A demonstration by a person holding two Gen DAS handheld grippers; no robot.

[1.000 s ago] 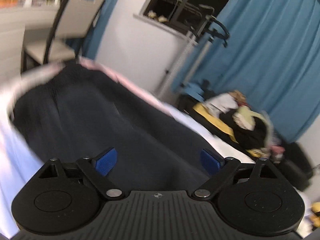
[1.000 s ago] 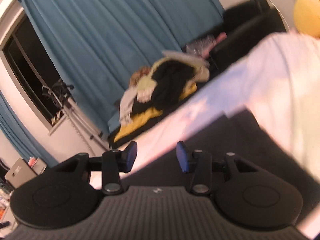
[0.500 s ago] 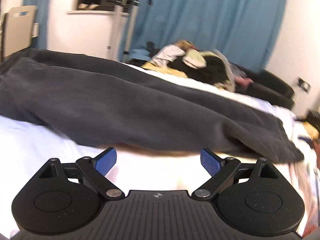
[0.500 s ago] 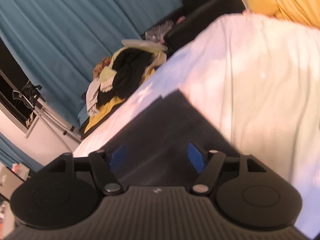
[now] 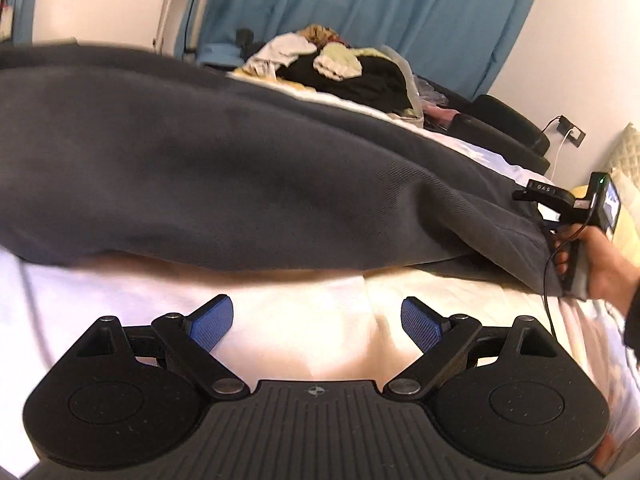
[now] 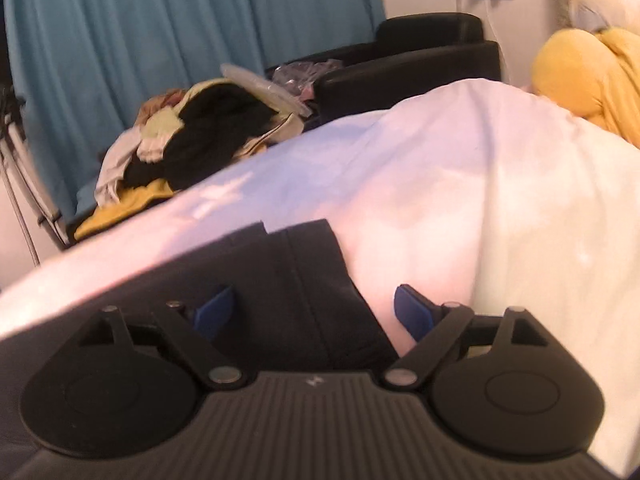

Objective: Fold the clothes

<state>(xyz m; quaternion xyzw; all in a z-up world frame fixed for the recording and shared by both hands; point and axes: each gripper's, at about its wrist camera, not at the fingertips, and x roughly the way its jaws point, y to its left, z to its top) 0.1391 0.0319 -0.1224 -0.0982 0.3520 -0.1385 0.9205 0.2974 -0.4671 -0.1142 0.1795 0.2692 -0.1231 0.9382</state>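
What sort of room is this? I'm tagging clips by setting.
Most likely a bedroom: a bed with a white sheet, blue curtains, and a heap of clothes beyond it.

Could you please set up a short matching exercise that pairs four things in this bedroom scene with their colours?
Things:
1. garment spread on the bed
2. curtain
3. bed sheet
4. pillow at the head of the bed

Colours:
A. white
B. yellow
C. dark grey
D. blue

Pairs: 1-C, 2-D, 3-A, 4-B
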